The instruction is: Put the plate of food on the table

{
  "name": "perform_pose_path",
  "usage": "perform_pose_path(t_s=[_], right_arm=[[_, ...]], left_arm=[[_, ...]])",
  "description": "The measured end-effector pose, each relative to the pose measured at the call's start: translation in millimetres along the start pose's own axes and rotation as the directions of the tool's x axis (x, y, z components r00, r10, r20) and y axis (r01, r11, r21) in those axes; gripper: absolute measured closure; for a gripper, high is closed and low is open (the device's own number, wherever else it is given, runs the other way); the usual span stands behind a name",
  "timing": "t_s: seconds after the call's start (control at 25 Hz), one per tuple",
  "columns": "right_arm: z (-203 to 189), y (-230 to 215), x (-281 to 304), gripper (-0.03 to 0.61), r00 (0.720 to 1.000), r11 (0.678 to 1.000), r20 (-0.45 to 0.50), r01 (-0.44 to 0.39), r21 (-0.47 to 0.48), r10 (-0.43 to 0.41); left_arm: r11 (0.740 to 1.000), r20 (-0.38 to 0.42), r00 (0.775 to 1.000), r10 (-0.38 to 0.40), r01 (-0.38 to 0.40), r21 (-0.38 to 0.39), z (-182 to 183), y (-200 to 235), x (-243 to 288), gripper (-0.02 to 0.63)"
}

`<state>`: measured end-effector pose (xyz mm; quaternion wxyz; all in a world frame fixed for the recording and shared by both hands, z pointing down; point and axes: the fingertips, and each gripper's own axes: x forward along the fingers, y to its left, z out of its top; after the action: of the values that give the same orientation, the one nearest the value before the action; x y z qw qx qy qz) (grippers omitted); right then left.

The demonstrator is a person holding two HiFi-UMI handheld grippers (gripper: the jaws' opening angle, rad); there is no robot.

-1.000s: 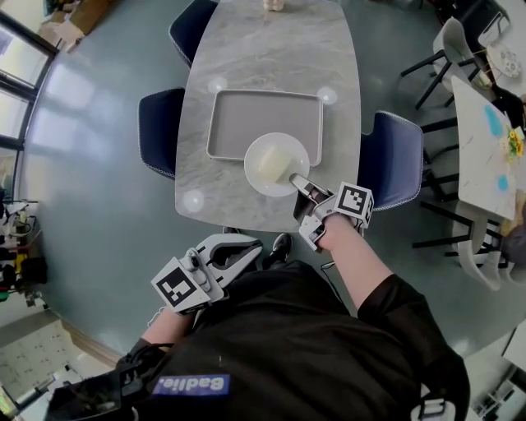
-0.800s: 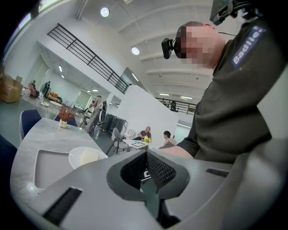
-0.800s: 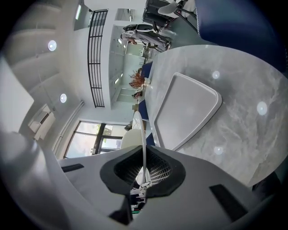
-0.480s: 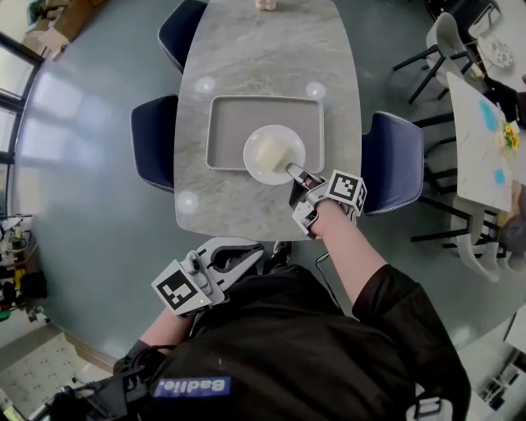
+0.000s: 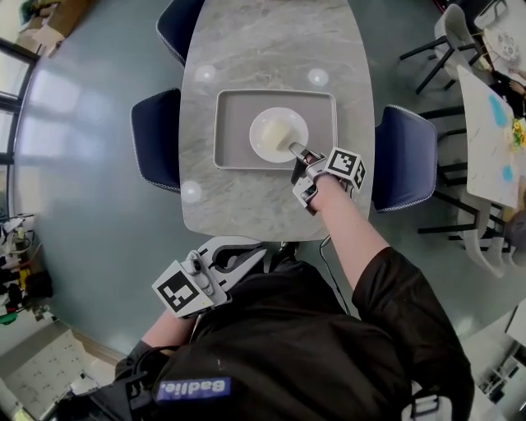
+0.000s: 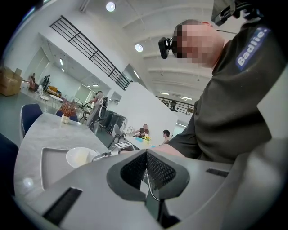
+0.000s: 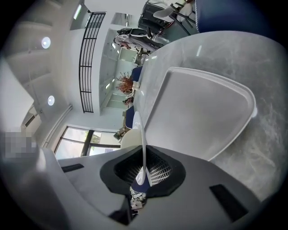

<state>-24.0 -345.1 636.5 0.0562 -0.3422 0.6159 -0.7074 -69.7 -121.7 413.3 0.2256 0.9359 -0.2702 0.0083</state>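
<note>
The head view looks steeply down from above the person onto most of the grey marbled oval table (image 5: 271,197). The left gripper view sits low by the person's torso, facing roughly level across the table from beyond its near end. The right gripper view rides close over the flat grey rectangular tray (image 7: 198,112), rolled sideways. All 3 views share that tray and the round white plate (image 5: 257,136).

The scene is lit brightly and evenly. Round ceiling lamps (image 6: 110,6) are mirrored as pale glare spots (image 5: 205,73) on the polished bench (image 5: 271,33). Only soft, faint shadows are cast. Straight lines are bent by strong fisheye distortion, and the corners are darkened, in both gripper views.
</note>
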Motion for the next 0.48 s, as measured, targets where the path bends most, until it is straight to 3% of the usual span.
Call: perform_pose_path(t_s=[0.48], right_arm=[[20, -40, 53, 0.554, 0.994, 0.994, -0.007, 0.108, 0.006, -0.108]], left_arm=[[0.999, 0.001, 0.999, 0.035, -0.035, -0.04, -5, 23, -9, 0.606]])
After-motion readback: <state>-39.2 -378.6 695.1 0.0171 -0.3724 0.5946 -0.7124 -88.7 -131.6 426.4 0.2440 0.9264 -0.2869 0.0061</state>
